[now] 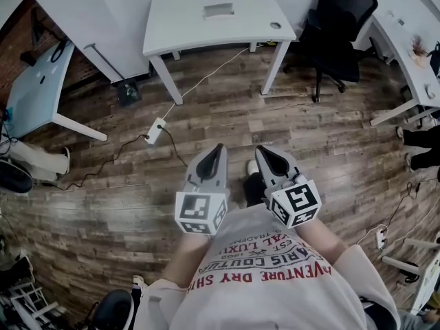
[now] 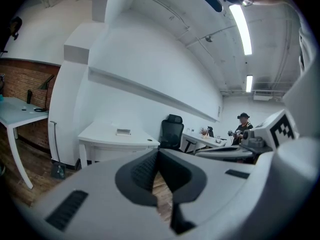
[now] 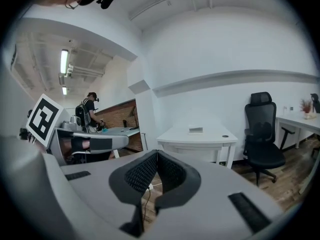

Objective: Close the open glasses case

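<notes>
A small flat grey case [image 1: 218, 10] lies on the white desk [image 1: 172, 26] across the room; I cannot tell whether its lid is up. It also shows as a small case [image 2: 123, 131] in the left gripper view and a small case [image 3: 196, 130] in the right gripper view. I hold both grippers close to my chest, far from the desk, pointing toward it. The left gripper [image 1: 218, 147] [image 2: 158, 151] has its jaws together with nothing between them. The right gripper [image 1: 262, 150] [image 3: 156, 153] is likewise shut and empty.
Wooden floor lies between me and the desk, with a white power strip [image 1: 155, 130] and its cable on it. A black office chair [image 1: 340, 19] stands right of the desk. A pale blue table [image 1: 34, 88] is at left, more white desks [image 1: 405, 47] at right. Another person [image 3: 89, 111] stands far off.
</notes>
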{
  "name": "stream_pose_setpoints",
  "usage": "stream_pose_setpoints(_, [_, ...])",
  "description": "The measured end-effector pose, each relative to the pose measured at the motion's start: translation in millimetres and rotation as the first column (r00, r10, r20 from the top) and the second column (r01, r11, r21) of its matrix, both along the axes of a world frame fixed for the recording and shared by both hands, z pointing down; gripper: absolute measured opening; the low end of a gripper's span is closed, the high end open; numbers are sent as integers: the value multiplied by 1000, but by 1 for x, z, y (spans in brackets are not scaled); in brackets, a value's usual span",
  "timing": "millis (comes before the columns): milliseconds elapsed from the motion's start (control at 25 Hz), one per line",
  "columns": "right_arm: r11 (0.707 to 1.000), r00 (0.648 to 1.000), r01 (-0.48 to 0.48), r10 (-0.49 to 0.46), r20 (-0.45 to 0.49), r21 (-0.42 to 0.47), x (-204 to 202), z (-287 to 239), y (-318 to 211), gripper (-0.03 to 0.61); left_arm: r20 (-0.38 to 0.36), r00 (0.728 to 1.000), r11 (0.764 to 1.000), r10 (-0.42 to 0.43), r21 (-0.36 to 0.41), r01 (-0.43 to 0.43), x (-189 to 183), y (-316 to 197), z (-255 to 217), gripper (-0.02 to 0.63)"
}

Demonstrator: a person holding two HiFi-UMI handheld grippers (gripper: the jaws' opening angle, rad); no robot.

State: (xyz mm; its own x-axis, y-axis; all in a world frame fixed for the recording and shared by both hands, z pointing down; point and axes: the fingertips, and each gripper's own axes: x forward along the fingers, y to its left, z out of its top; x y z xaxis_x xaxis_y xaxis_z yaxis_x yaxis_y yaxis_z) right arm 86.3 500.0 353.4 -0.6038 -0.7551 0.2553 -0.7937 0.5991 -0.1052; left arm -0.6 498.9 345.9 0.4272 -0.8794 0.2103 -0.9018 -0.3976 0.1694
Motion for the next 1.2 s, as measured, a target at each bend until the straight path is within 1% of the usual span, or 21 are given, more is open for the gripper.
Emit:
stream_pose_setpoints(160, [999,999,43,-43,-7,20,-2,-4,-30,12,15,999,1000,-29,0,29,-2,-27,-1,-2])
stream_pose_setpoints(400, [998,998,65,-66,-14,-16,1,3,-106,12,33,996,996,-87,-16,88,-6,-90,0,-2])
stream_pose_setpoints(560, [995,994,103,-104,-27,-15,15,0,-160,12,27,991,991,-133,-13,133,4,-139,-6,-2])
stream_pose_setpoints(640, [992,992,125,-125,-25,-30,21,-2,-186,12,22,989,989,-146,-22,146,10,-163,-9,-2])
stream_pose_setpoints(760, [985,986,166,-166,-5,-45,28,-7,-222,12,39,985,986,-166,-17,167,20,-197,-12,-2])
stream_pose_setpoints(840, [982,982,186,-187,-11,-27,34,-13,-246,12,45,983,983,-181,-8,181,28,-220,-13,-2])
stream_pose_setpoints(1000, [979,979,202,-202,-28,-7,53,-13,-288,12,44,982,983,-185,-13,185,47,-257,-7,-2])
stream_pose_setpoints(1080, [981,981,192,-192,-31,-16,62,-8,-306,12,46,985,985,-169,-29,170,56,-271,-2,-2])
stream_pose_setpoints(1200, [983,984,177,-178,-18,-40,70,-1,-325,12,55,984,984,-167,-53,170,58,-287,3,-2])
